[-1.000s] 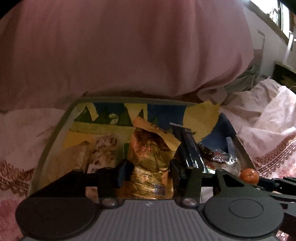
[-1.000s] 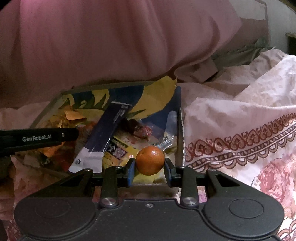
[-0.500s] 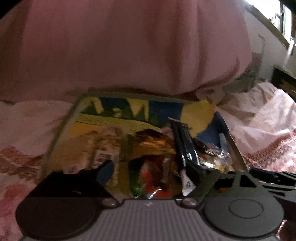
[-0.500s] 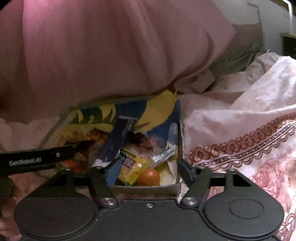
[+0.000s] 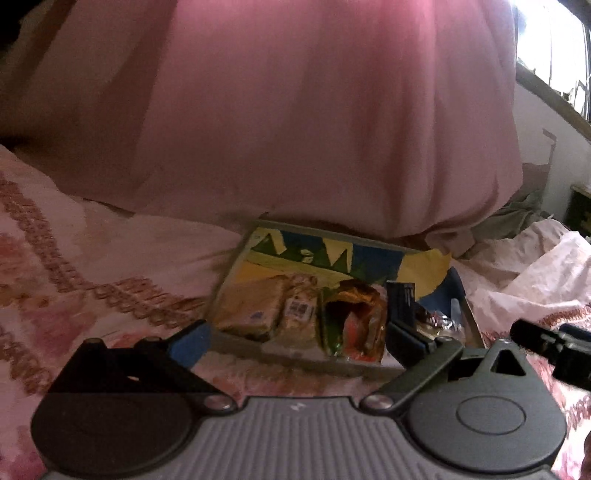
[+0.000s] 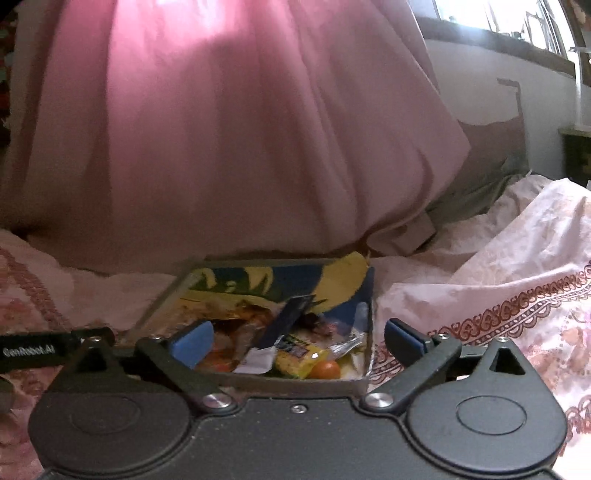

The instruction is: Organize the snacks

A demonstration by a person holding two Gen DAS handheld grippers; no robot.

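Observation:
A shallow cardboard box point(image 5: 295, 355) with a yellow, blue and green printed lining lies on the bed and holds the snacks. In it are tan biscuit packs point(image 5: 251, 310), an orange-gold bag point(image 5: 354, 314) and a dark blue packet point(image 5: 400, 299). In the right wrist view the same box point(image 6: 288, 382) also shows a small orange point(image 6: 325, 369) in its near right corner and a yellow packet point(image 6: 299, 354). My left gripper point(image 5: 295, 343) and right gripper point(image 6: 297, 343) hover just short of the box's near wall. Both sets of jaws are opening wide and nothing is gripped between them.
A big pink pillow point(image 5: 295, 110) rises directly behind the box. Floral bedsheet point(image 5: 92, 277) spreads to the left, and crumpled floral bedding point(image 6: 498, 277) piles up on the right. A bright window point(image 6: 498, 22) sits at the upper right.
The left gripper let go of the orange-gold bag and the right let go of the orange. Both opened wide and drew back and up from the box.

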